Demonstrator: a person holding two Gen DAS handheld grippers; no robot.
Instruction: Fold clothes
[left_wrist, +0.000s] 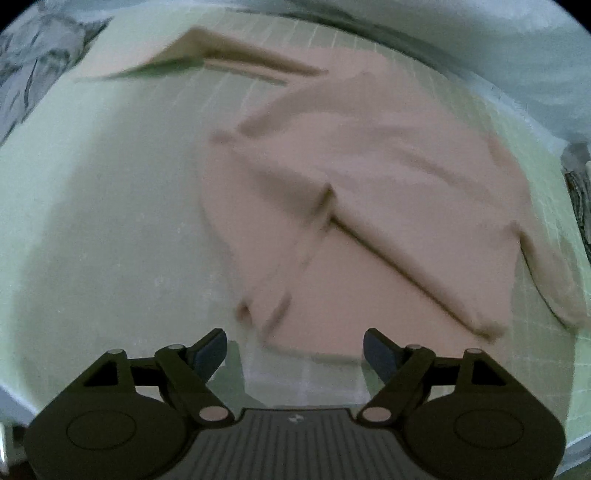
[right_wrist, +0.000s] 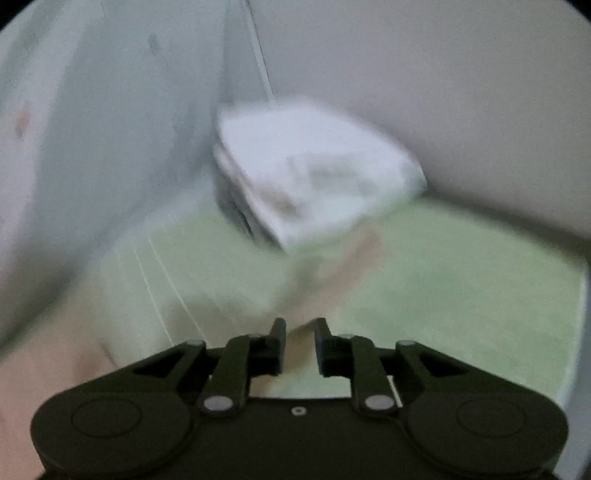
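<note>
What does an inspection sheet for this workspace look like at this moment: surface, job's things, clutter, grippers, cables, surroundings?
Surface: pale green mat with a grid, covering the work area in both views.
Job's things: pink garment lying crumpled and creased on the mat, not neatly folded; a folded white cloth sits at the mat's far corner by the walls.
Clutter: nothing seen.
Grippers: left gripper wide open, empty, at the garment's near edge; right gripper with a narrow gap between its fingers, and blur hides whether it pinches the pink fabric.
Cables: nothing seen.
Surroundings: plain light walls meeting in a corner; grey patterned fabric beyond the mat.
</note>
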